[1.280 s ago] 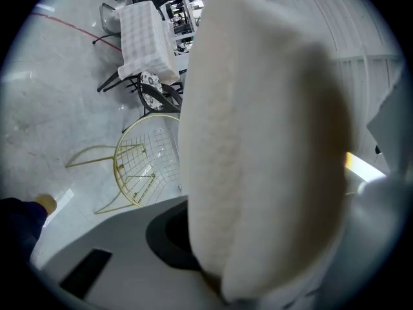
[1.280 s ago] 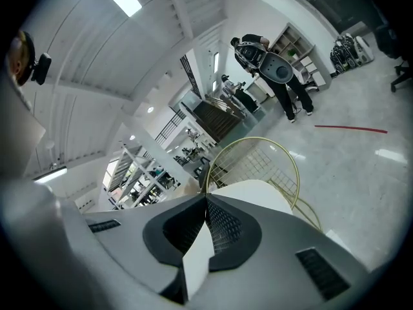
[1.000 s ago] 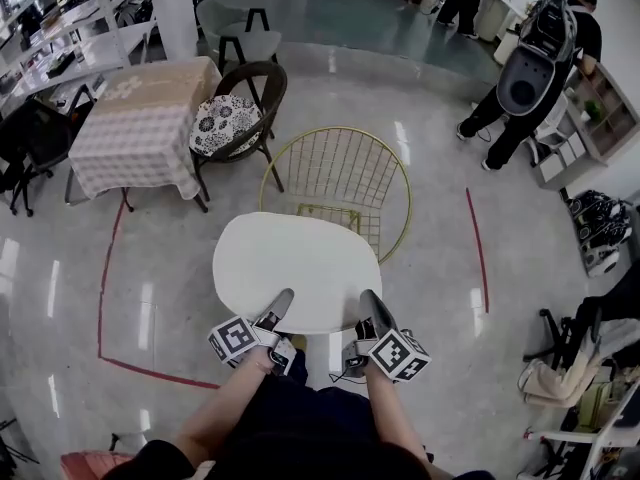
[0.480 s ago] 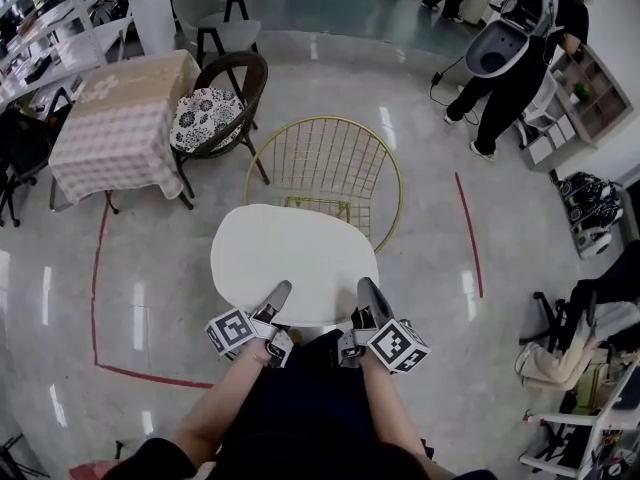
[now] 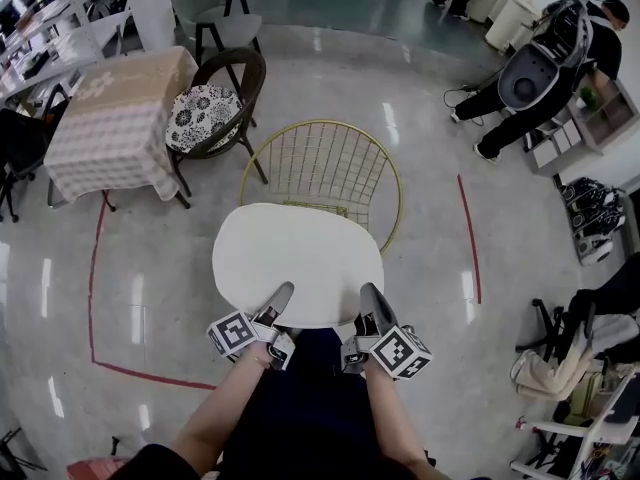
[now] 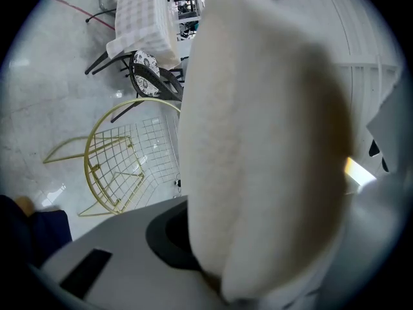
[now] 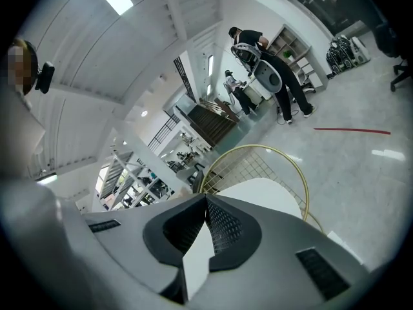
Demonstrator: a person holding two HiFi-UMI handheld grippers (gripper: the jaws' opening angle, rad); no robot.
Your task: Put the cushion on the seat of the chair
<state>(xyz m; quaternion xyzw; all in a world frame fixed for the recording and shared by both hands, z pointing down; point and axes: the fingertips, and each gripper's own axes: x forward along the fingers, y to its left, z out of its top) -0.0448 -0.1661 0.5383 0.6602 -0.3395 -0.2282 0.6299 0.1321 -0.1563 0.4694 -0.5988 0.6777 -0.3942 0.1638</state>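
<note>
I hold a white oval cushion (image 5: 298, 263) flat by its near edge with both grippers. My left gripper (image 5: 276, 302) is shut on the near-left rim and my right gripper (image 5: 368, 302) on the near-right rim. Just beyond stands the gold wire chair (image 5: 322, 166); the cushion covers most of its seat from above, and only the round back shows. In the left gripper view the cushion (image 6: 264, 141) fills the middle, pinched at the left gripper (image 6: 213, 270), with the chair (image 6: 122, 160) below left. In the right gripper view the right gripper (image 7: 203, 241) grips a thin cushion edge (image 7: 197, 263) in front of the chair (image 7: 258, 157).
A table with a checked cloth (image 5: 110, 118) and a dark wicker chair with a patterned cushion (image 5: 205, 118) stand at the far left. A grey chair (image 5: 225, 23) is behind them. Red tape lines (image 5: 468, 238) mark the shiny floor. A person with a machine (image 5: 535, 73) works far right.
Both grippers have carried the cushion forward towards the gold chair. Its far edge now covers the seat frame that showed a second ago.
</note>
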